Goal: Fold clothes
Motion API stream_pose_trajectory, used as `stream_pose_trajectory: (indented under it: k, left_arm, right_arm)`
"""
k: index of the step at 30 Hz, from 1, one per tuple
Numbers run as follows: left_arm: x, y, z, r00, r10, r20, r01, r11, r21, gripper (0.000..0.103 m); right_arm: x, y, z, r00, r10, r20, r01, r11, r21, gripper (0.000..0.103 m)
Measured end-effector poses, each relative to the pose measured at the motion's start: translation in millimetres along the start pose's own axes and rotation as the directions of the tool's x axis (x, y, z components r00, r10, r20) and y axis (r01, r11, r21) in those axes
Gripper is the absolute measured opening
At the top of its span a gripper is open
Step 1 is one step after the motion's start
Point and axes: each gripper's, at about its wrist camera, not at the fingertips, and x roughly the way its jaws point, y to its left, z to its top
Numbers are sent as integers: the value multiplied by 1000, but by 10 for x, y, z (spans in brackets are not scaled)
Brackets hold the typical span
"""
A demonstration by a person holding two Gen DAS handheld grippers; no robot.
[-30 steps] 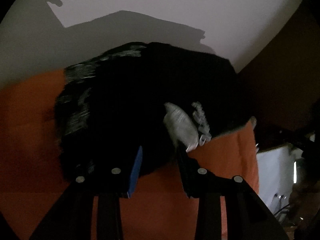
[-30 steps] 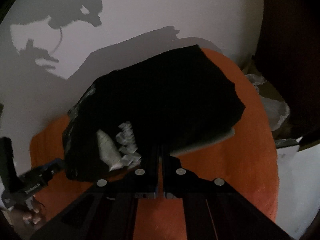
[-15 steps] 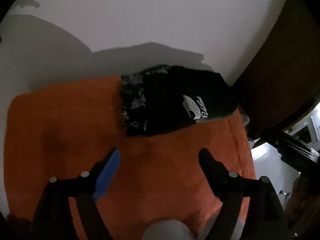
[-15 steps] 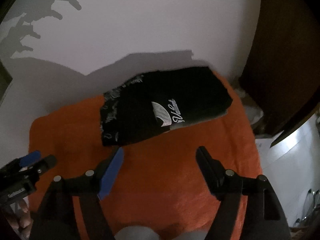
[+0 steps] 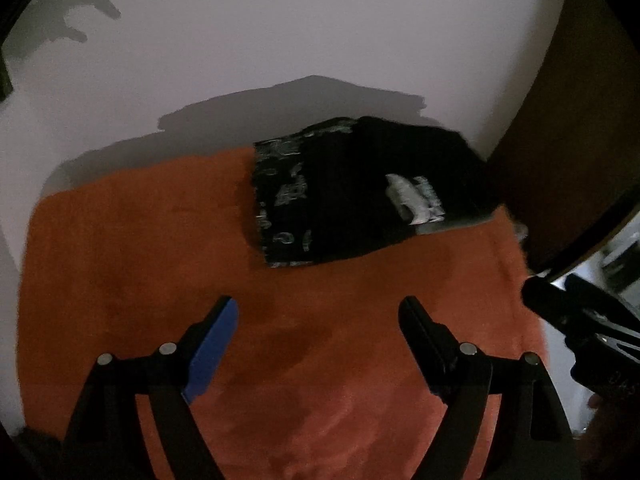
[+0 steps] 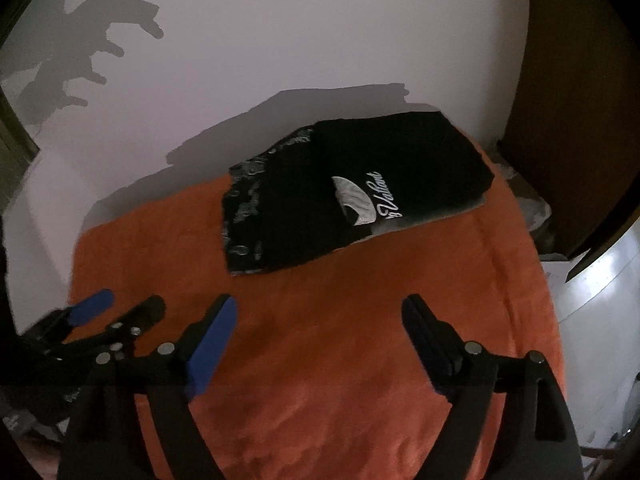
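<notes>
A black garment [image 5: 360, 200] with a white logo and a patterned edge lies folded at the far right of the orange blanket [image 5: 120, 280]. In the right wrist view the same garment [image 6: 352, 196] sits apart from both tools. My left gripper [image 5: 318, 304] hovers open over bare blanket, well short of the garment, with nothing between its fingers. My right gripper [image 6: 320, 302] hangs beside it, its jaws opening and empty. The left gripper [image 6: 128, 302] also shows at the lower left of the right wrist view.
A white wall [image 5: 320, 40] rises right behind the blanket. Dark wooden furniture [image 5: 560, 120] stands to the right of the garment. A white surface [image 6: 592, 280] lies past the blanket's right edge. Orange blanket [image 6: 360, 340] spreads bare under both grippers.
Both grippers let go of the black garment, opened wide and pulled back and up. The garment now lies folded at the far side, farther from both cameras.
</notes>
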Motion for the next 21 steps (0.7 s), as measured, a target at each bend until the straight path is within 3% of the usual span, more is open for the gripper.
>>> stream_pose_trajectory:
  k: [3, 5, 8, 11, 13, 17, 21]
  left_arm:
    - [41, -90, -404, 997, 83, 10, -83, 995, 59, 83]
    - [-47, -19, -766, 994, 90, 53, -94, 993, 75, 83]
    - [-179, 168, -1307, 995, 45, 86, -45, 999, -4, 83]
    - [-150, 189, -1715, 1000, 0, 18, 0, 1000, -9, 83]
    - [-128, 170, -1873, 1000, -5, 3, 5, 1000, 6, 83]
    - [-72, 129, -1992, 1000, 9, -29, -8, 1000, 27, 83]
    - [-260, 147, -2000, 998, 47, 50, -49, 998, 43, 83]
  right_arm:
    - [99, -12, -346, 999, -35, 32, 37, 997, -69, 88]
    - [73, -48, -653, 998, -34, 62, 40, 996, -86, 91]
    - [-2, -116, -1149, 998, -5, 64, 9, 998, -62, 99]
    - [-94, -79, -1528, 996, 45, 76, -40, 997, -72, 99]
    - [-163, -99, -1681, 991, 47, 129, -40, 998, -52, 99]
    - [-93, -15, -1765, 996, 40, 83, -30, 993, -113, 99]
    - [-31, -5, -1834, 997, 14, 76, -4, 993, -121, 99]
